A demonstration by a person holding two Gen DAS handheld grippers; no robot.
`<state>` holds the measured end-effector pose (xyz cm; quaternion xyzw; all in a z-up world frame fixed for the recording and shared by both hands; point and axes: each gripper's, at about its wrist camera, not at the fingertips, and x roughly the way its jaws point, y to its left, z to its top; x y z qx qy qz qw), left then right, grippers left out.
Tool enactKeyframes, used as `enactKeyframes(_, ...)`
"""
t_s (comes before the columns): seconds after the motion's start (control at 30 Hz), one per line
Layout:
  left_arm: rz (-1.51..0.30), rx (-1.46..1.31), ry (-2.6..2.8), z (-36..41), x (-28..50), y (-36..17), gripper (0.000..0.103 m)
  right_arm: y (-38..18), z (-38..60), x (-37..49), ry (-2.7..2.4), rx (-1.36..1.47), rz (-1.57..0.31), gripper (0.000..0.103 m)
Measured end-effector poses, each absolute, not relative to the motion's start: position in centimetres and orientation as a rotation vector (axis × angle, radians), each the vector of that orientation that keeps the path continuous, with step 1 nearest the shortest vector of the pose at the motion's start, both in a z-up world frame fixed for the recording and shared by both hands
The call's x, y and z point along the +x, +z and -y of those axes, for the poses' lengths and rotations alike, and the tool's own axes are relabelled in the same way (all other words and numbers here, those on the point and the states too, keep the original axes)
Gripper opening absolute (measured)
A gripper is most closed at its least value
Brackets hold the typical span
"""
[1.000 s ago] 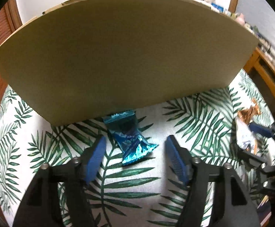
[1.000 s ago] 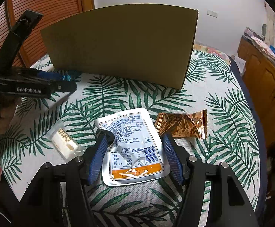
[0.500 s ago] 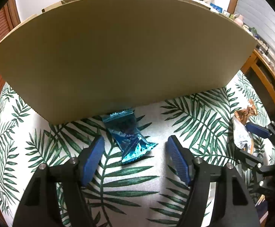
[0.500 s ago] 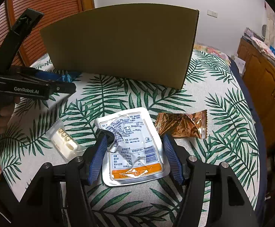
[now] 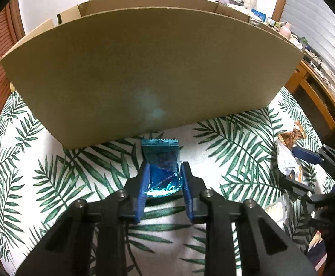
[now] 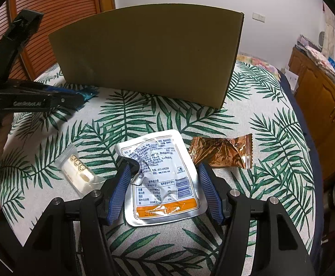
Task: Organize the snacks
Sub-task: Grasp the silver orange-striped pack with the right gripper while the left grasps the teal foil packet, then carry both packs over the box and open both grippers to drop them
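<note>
My left gripper is shut on a blue foil snack packet, held just in front of the near wall of a cardboard box. The box's open top shows above that wall. In the right wrist view the left gripper holds the blue packet at the box's left foot. My right gripper is open, its pads on either side of a silver pouch with an orange band that lies flat on the leaf-print tablecloth.
A copper foil snack lies right of the silver pouch, and a clear packet with a white bar lies left of it. Wooden cabinets stand right of the table. A slatted wooden door is behind the box.
My left gripper closed on the blue packet and lifted slightly, so the box's open top now shows. The right gripper has not moved.
</note>
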<state>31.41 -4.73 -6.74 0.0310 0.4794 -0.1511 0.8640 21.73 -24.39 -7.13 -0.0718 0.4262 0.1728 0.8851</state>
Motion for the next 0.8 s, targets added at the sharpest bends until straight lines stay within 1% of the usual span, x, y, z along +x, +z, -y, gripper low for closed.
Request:
enactKeyframes(0.33,-0.954,0.045,-0.359,4.1,28.2,-4.8,0.025,-7.0,24.0,21.5,0.345,-0.168,-0.891,0.058)
enactKeyframes(0.6,-0.912,0.04,-0.385,3.6,26.4,-2.9,0.025,-6.2,23.5,20.0,0.367,-0.153,-0.877,0.058)
enactKeyframes(0.8,-0.885,0.044,-0.397,4.0,25.8,-1.6,0.025,-4.2,23.3,19.1,0.373,-0.147,-0.837,0.058)
